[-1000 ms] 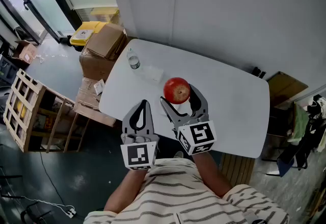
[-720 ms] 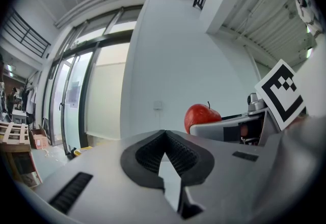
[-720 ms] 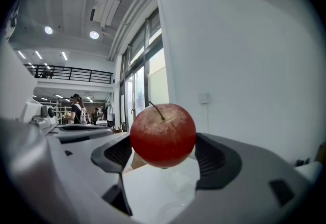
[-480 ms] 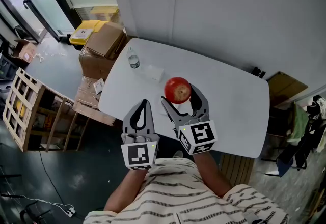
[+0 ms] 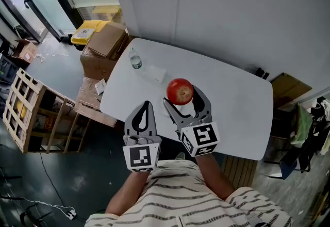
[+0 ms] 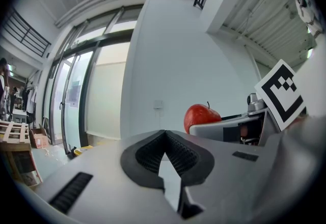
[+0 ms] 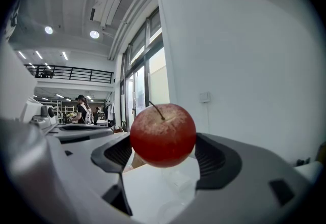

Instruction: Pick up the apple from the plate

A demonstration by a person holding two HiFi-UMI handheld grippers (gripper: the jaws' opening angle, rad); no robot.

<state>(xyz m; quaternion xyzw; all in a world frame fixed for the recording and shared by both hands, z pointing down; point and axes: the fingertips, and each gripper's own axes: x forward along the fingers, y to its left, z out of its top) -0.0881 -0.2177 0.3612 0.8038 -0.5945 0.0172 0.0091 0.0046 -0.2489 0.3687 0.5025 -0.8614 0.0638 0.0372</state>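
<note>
Both forearms reach forward side by side from a striped shirt, over the near edge of the white table [image 5: 232, 92]. The right gripper [image 5: 181, 95] is angled a little leftward and up, and the left gripper [image 5: 146, 104] is just beside it, pointing straight ahead. From the head view the apple [image 5: 180, 91] sits between the right jaws above the table's middle, with a bottle [image 5: 135, 61] well apart near the far left corner. Only the right gripper view shows the apple [image 7: 163, 135] clear of the tabletop, stem up, with the right gripper [image 7: 164, 152] clamped on it from both sides. The ribbed pads [image 7: 213, 159] are spread to the apple's width and press its flanks. The left gripper view shows the left gripper [image 6: 164, 135] with its jaws brought together and nothing between them. Beyond them to the right it catches the apple [image 6: 202, 116] and the right gripper's marker cube [image 6: 280, 93].
</note>
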